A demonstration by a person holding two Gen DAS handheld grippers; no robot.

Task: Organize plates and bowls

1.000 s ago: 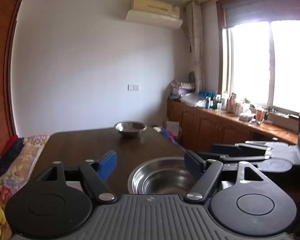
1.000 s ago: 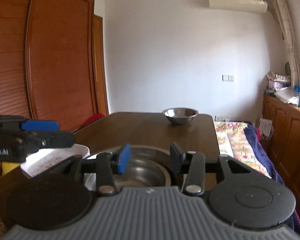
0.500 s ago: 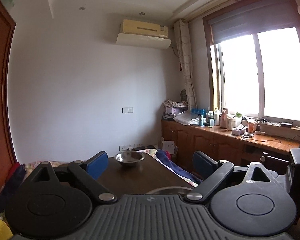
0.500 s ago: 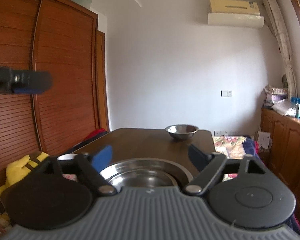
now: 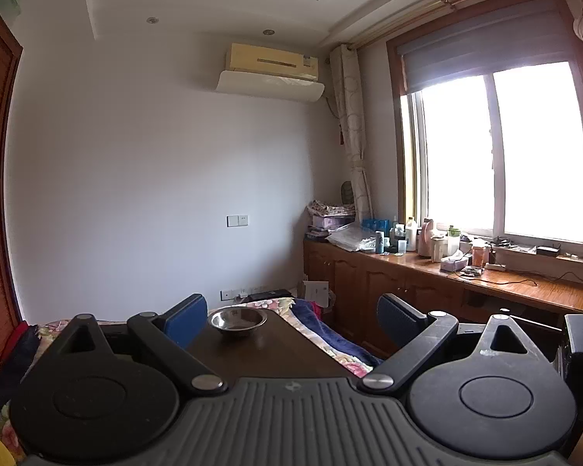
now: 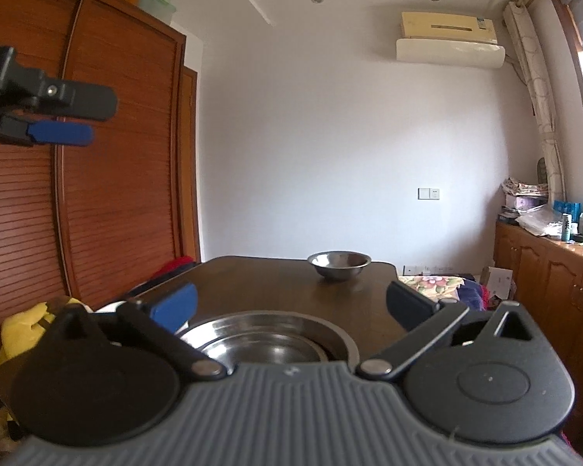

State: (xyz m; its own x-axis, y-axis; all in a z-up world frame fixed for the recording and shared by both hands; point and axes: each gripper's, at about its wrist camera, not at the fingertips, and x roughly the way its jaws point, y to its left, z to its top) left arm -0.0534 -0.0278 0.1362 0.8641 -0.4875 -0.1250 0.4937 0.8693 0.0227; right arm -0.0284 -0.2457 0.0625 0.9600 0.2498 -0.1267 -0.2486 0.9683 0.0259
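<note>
Nested steel bowls (image 6: 268, 345) sit on the dark wooden table (image 6: 252, 283), just below and in front of my right gripper (image 6: 291, 306). Its jaws are opening and stand wide apart, with nothing between the blue pads (image 6: 173, 306). A small steel bowl (image 6: 338, 264) stands alone at the table's far end, also seen as the small bowl (image 5: 237, 320) in the left wrist view. My left gripper (image 5: 291, 318) is open and empty, held level above the table (image 5: 276, 349). In the right wrist view that left gripper (image 6: 50, 116) hangs high at the upper left.
A white plate's edge (image 6: 110, 306) shows left of the nested bowls. A wooden wardrobe (image 6: 97, 174) and a yellow plush toy (image 6: 19, 334) are on the left. A bed with a floral quilt (image 5: 330, 334) lies right of the table, and a cluttered counter (image 5: 427, 256) runs under the window.
My left gripper rose, so the near bowl dropped out of its view. My right gripper's jaws spread from narrow to wide over the nested bowls.
</note>
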